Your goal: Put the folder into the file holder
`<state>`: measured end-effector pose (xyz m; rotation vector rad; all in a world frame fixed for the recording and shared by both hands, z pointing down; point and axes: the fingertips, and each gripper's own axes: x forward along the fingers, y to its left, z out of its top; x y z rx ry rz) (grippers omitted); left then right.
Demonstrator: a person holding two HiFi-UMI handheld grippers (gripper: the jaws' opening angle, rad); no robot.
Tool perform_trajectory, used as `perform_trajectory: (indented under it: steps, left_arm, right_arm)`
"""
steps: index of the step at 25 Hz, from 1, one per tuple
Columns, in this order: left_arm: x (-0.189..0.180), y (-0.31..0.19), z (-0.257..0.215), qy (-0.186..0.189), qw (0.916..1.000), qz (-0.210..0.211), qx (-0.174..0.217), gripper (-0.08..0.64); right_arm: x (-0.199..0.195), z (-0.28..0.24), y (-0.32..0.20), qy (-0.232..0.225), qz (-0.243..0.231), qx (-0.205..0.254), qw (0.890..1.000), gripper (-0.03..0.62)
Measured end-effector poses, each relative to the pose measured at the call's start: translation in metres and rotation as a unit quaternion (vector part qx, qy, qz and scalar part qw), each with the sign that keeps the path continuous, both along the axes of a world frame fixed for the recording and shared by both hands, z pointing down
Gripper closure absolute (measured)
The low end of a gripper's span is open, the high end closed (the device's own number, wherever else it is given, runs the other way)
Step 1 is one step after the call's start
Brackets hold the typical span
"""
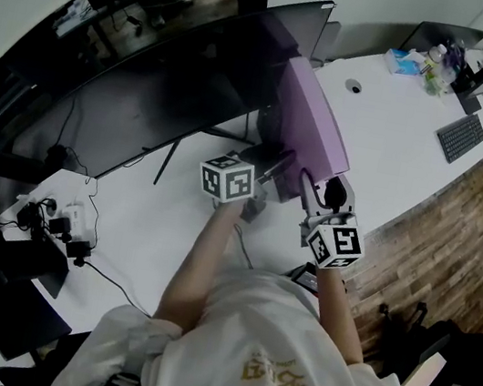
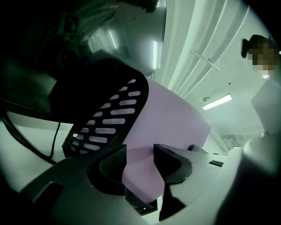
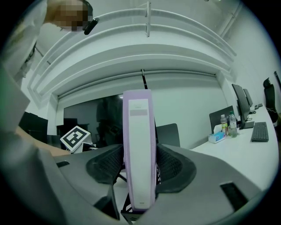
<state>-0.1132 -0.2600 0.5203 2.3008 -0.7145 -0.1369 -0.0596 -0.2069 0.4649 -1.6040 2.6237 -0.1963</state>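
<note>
Nearest me, both claws sit on my side of the file holder [image 2: 105,118]. The left gripper [image 1: 269,166] has its jaws apart with the folder [image 2: 175,118] cover between them. The pads don't look to be pressing, so I'd call it not gripping. The right gripper [image 3: 138,163] straddles the folder spine with its jaws wide. The pads sit close beside the spine on both sides, but I see no squeeze, so that one reads as loose too.

The folder stands upright in the holder, its foot down behind the black slotted wall.

My read is that insertion is basically done. What's left is to confirm it's seated and stands alone, then back both claws out.

Room to move:
- **My side of the holder:** bare desk [image 1: 149,217], so a straight pull-back looks free.
- **Right of the holder:** the desk edge runs close by, and the right claw is nearest it.
- **Behind and left of the holder:** the big monitor [image 1: 147,97] is close, so no swinging left or pushing forward.
- **Far right, well beyond the holder:** keyboard [image 1: 461,137] and tissue box [image 1: 401,61], both out of the way.
</note>
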Motion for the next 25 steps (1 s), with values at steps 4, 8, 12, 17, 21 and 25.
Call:
perform_trajectory:
  steps: [4,8,12,17,21,25]
  left_arm:
    - [-0.001,0.004,-0.008,-0.001,0.9999,-0.011,0.008,0.350]
    - [-0.002,0.007,-0.020,0.005,0.9993,-0.032,0.016,0.313]
    - [-0.011,0.017,-0.039,0.032,0.9958,-0.075,0.041,0.333]
    - [-0.012,0.031,-0.055,0.007,0.9893,-0.109,0.097,0.437]
    - [-0.007,0.044,-0.067,-0.001,0.9854,-0.124,0.116,0.437]
    - [-0.003,0.059,-0.081,-0.023,0.9797,-0.142,0.139,0.457]
  right_arm:
    - [0.003,-0.005,0.009,0.000,0.005,0.003,1.000,0.361]
    - [0.007,-0.012,0.019,-0.005,0.010,0.007,1.000,0.362]
    - [0.010,-0.011,0.038,-0.031,0.009,-0.009,0.999,0.365]
    - [0.024,-0.014,0.063,-0.054,0.019,-0.018,0.998,0.379]
    - [0.043,-0.023,0.074,-0.050,0.027,-0.007,0.998,0.401]
    - [0.048,-0.031,0.083,-0.038,0.011,0.001,0.999,0.430]
